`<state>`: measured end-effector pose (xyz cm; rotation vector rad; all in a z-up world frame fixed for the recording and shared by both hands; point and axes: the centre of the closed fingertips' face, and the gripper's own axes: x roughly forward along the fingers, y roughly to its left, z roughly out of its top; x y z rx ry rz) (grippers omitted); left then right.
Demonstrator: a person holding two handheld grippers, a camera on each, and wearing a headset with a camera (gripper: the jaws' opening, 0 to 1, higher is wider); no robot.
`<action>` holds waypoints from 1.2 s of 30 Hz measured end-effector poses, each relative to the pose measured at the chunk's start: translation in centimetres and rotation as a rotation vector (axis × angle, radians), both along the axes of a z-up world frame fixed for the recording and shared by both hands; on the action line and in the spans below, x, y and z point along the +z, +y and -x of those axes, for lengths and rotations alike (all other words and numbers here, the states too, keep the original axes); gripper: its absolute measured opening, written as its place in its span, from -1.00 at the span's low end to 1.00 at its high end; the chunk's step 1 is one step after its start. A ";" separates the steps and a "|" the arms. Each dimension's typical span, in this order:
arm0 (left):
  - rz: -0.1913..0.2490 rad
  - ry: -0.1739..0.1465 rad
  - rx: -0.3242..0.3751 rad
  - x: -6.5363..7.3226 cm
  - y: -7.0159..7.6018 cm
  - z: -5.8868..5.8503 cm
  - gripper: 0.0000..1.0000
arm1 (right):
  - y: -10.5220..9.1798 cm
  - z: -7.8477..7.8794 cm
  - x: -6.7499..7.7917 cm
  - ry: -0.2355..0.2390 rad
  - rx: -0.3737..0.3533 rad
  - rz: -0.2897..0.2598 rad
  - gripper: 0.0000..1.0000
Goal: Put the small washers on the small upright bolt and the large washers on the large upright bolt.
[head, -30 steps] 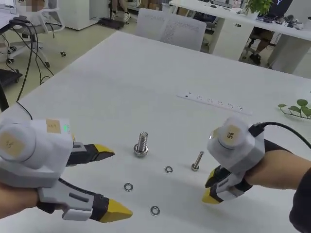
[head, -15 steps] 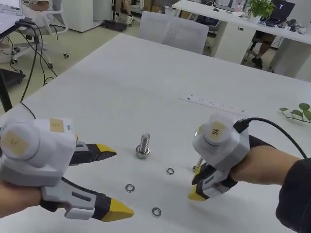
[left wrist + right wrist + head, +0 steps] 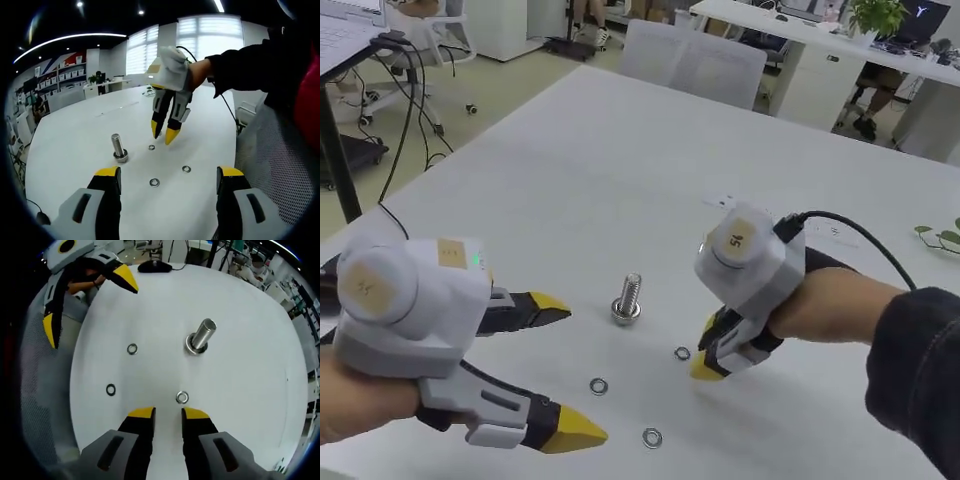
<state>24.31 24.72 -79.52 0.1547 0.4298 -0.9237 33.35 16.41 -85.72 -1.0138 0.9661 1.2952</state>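
The large bolt (image 3: 627, 298) (image 3: 118, 147) (image 3: 200, 337) stands upright mid-table. Three small washers lie flat in front of it: one (image 3: 682, 353) (image 3: 182, 397) (image 3: 151, 147) just ahead of my right gripper's tips, another (image 3: 599, 385) (image 3: 132, 348) to its left, and a third (image 3: 652, 437) (image 3: 110, 389) nearest me. My right gripper (image 3: 705, 365) (image 3: 168, 413) (image 3: 165, 133) points down at the table, its jaws a narrow gap apart with nothing between them. My left gripper (image 3: 568, 372) (image 3: 168, 172) hovers wide open and holds nothing. The right gripper hides the small bolt.
A white power strip (image 3: 718, 201) lies beyond the right gripper, and the gripper's black cable (image 3: 840, 222) arcs over the table. A grey chair (image 3: 695, 62) stands at the table's far edge. Plant leaves (image 3: 942, 236) reach in at the right.
My right gripper has moved left, from beside the small bolt to the washer near the large bolt, and now covers the small bolt. The left gripper has barely moved.
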 end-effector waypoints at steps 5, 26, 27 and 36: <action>0.003 0.000 0.005 0.0 0.1 -0.1 0.55 | 0.6 -0.7 -0.3 0.001 0.007 0.012 -0.55; 0.003 0.011 0.012 -0.3 0.0 -0.3 0.55 | 0.6 -1.8 -2.0 0.040 -0.001 0.045 -0.55; 0.004 0.011 0.012 -0.3 0.0 -0.3 0.55 | 0.6 -1.8 -2.1 0.039 0.000 0.047 -0.55; 0.006 0.010 0.015 -0.2 0.0 -0.5 0.55 | 0.6 -2.0 -2.3 0.034 0.013 0.054 -0.57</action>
